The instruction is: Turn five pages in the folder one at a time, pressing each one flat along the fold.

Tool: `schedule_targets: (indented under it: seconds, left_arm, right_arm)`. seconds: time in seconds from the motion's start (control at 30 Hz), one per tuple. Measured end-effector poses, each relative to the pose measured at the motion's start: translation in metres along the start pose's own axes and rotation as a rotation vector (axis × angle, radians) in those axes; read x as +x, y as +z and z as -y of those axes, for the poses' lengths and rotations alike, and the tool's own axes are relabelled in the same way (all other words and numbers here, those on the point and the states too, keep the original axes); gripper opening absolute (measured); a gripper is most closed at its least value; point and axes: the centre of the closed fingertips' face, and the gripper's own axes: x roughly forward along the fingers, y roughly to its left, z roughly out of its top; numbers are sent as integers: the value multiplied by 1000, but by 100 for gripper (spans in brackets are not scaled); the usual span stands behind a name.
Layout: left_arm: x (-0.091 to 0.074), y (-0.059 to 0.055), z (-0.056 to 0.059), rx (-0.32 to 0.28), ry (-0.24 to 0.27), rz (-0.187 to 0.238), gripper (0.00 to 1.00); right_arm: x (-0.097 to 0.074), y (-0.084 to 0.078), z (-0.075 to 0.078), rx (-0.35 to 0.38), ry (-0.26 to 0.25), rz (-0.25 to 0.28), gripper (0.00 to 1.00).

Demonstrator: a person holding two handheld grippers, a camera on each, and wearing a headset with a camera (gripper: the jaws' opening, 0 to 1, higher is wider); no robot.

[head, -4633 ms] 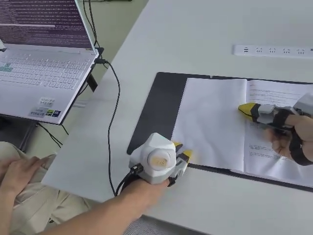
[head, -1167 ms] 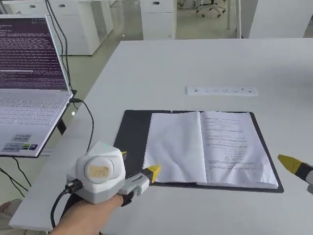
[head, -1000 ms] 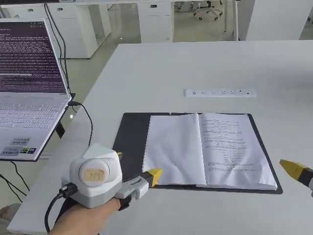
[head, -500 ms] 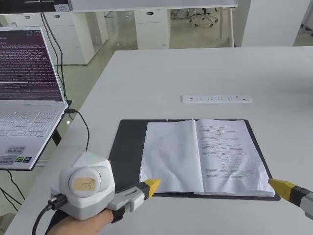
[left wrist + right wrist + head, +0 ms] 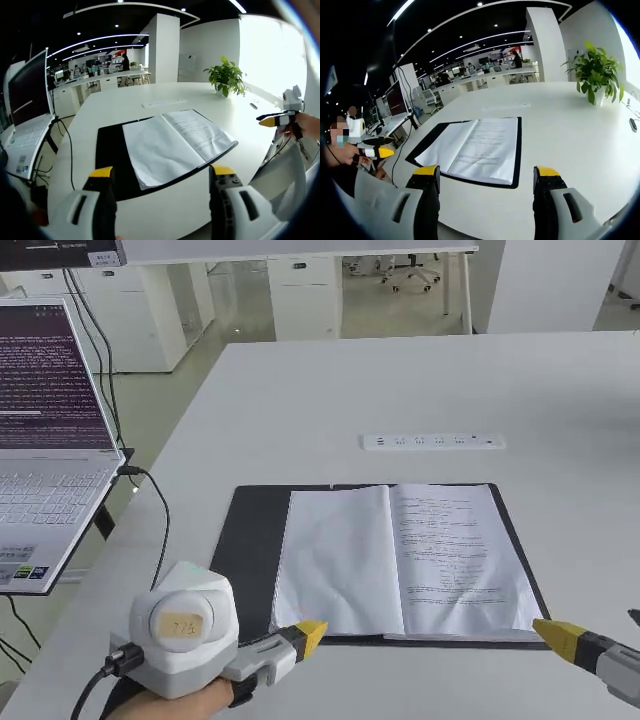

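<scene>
currently left tool (image 5: 160, 172), right tool (image 5: 487, 172) gape, hovering short of folder (image 5: 255, 540).

Bright, even light fills the head view; the folder (image 5: 255, 540) lies sharp on the white table (image 5: 300, 390) with barely a shadow. Both gripper views bow straight lines near their edges. Right of the plant (image 5: 226, 75) in the left gripper view, everything burns out white; ceiling strip lights (image 5: 100, 39) glow overhead.

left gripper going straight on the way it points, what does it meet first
Probably the open black folder, at the near edge of its blank white page; nothing shows between them, though depth is unclear.
</scene>
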Motion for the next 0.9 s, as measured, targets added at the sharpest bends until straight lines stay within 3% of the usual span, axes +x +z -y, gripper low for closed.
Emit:
schedule_targets:
  seconds: [0.4, 0.73, 0.9]
  left_arm:
    - [30, 1, 29, 36, -43, -26, 73]
    - [76, 3, 72, 91, -122, -47, 70]
    - [104, 7, 101, 121, -170, -58, 70]
  right_arm:
    - [6, -8, 4, 14, 17, -17, 74]
    - [19, -16, -2, 21, 48, -23, 71]
    - [24, -24, -3, 24, 67, -34, 71]
